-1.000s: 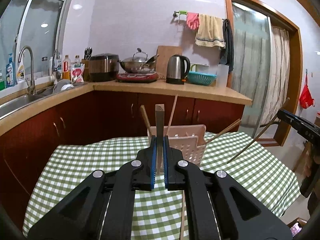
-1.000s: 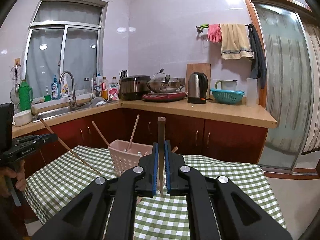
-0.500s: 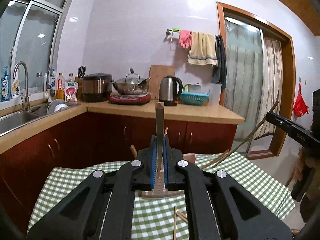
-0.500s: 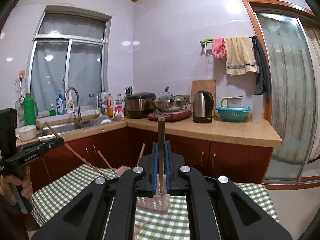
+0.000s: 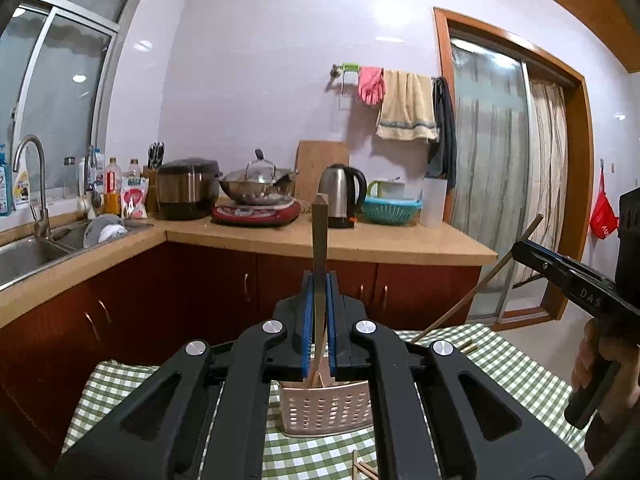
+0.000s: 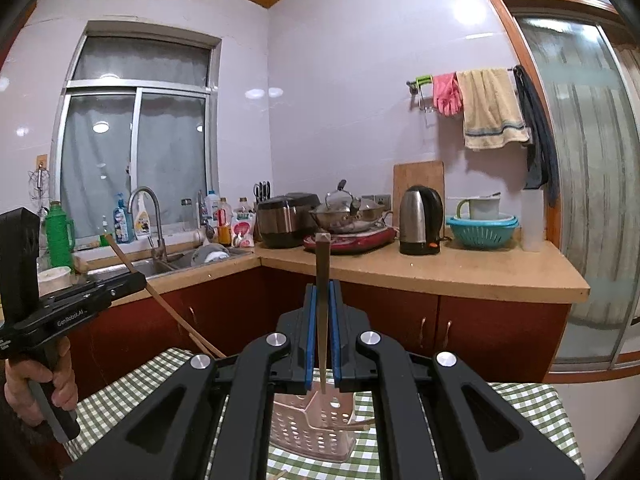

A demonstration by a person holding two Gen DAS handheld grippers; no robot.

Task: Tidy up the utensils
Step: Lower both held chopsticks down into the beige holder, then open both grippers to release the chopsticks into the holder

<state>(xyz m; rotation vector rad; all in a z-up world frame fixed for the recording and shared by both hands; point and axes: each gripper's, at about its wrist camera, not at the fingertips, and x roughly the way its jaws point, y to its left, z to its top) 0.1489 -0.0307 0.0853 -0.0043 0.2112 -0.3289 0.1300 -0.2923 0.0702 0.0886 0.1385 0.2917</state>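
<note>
Chopsticks: one held in each gripper, both raised above the pink perforated basket (image 5: 326,410) standing on the green-checked desk (image 5: 516,384).

Left gripper (image 5: 319,320): jaws closed narrow on a chopstick (image 5: 320,248). Long axis runs upright through the blue pads, square butt end topmost, thin end pointing down toward the basket mouth. Seen from the right wrist camera, same stick (image 6: 160,300) slants from the left jaws down toward the basket. Basket directly below and just ahead of these jaws, already holding other sticks.

Right gripper (image 6: 322,328): jaws closed narrow on a second chopstick (image 6: 322,280), likewise upright, tip hanging over the basket (image 6: 316,428). In the left wrist view, same stick (image 5: 480,284) slopes from the right jaws down to the basket side.

Governing relation for the coming move, as a judgement: basket opening below both tips; stick axis near vertical; a straight descent followed by jaw release probably sufficient. Which gripper stands nearer the opening cannot be told with confidence; both appear close above it. Risk: tip striking the rim or the sticks already inside.

Loose chopsticks (image 5: 362,468) lie on the desk on the near side of the basket, not yet collected.

Legible writing: "GenRoboAI" on the left gripper body (image 6: 70,318); "DAS" on the right gripper body (image 5: 590,300). Bottle labels beyond the basket too small to read.
</note>
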